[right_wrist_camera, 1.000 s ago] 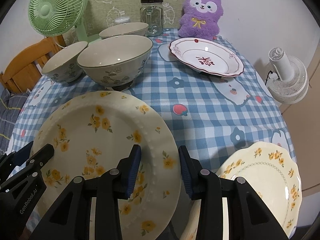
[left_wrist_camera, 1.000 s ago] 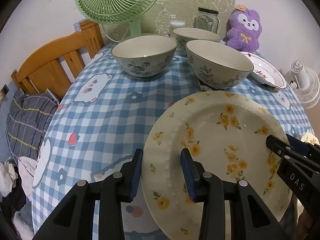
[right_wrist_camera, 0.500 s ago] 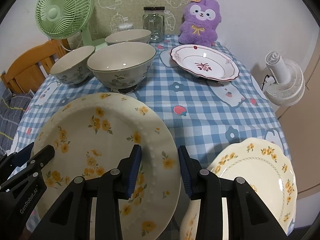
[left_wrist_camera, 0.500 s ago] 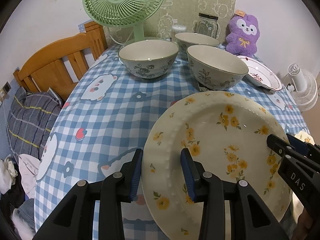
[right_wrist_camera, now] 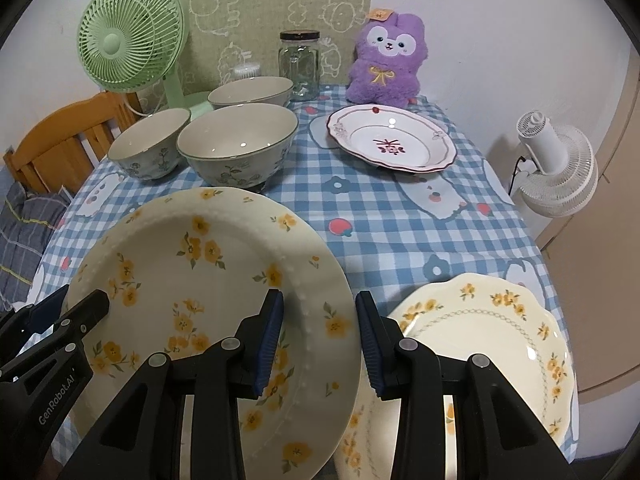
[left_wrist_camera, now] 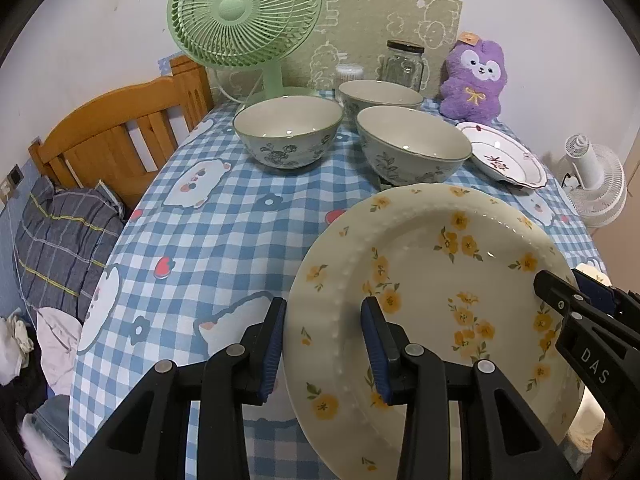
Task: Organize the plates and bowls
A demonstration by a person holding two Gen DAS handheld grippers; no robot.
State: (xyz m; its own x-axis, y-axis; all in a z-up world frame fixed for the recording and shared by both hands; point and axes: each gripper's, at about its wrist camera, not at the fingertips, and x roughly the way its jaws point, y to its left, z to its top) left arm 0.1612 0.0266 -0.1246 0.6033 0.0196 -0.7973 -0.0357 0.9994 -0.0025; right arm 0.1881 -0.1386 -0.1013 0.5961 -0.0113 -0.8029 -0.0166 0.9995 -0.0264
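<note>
A large cream plate with yellow flowers (left_wrist_camera: 440, 272) (right_wrist_camera: 200, 264) hangs tilted above the near part of the checked tablecloth. My left gripper (left_wrist_camera: 324, 320) is shut on its left rim and shows in the right wrist view at the lower left (right_wrist_camera: 88, 304). My right gripper (right_wrist_camera: 318, 312) is shut on its right rim and shows in the left wrist view (left_wrist_camera: 560, 292). Three green-rimmed floral bowls (left_wrist_camera: 288, 136) (left_wrist_camera: 412, 148) (left_wrist_camera: 380, 92) stand at the back. A red-trimmed plate (right_wrist_camera: 392, 142) lies back right. A scalloped yellow-flower plate (right_wrist_camera: 488, 332) lies near the front right corner.
A green fan (left_wrist_camera: 244, 12), a glass jar (right_wrist_camera: 299, 64) and a purple plush toy (right_wrist_camera: 384, 64) line the far edge against the wall. A wooden bed frame (left_wrist_camera: 116, 140) stands left of the table. A white fan (right_wrist_camera: 556, 172) stands on the right, beyond the table's edge.
Both grippers have risen and drawn back from the bowls, carrying the flowered plate between them. More of the table and the scalloped plate now show.
</note>
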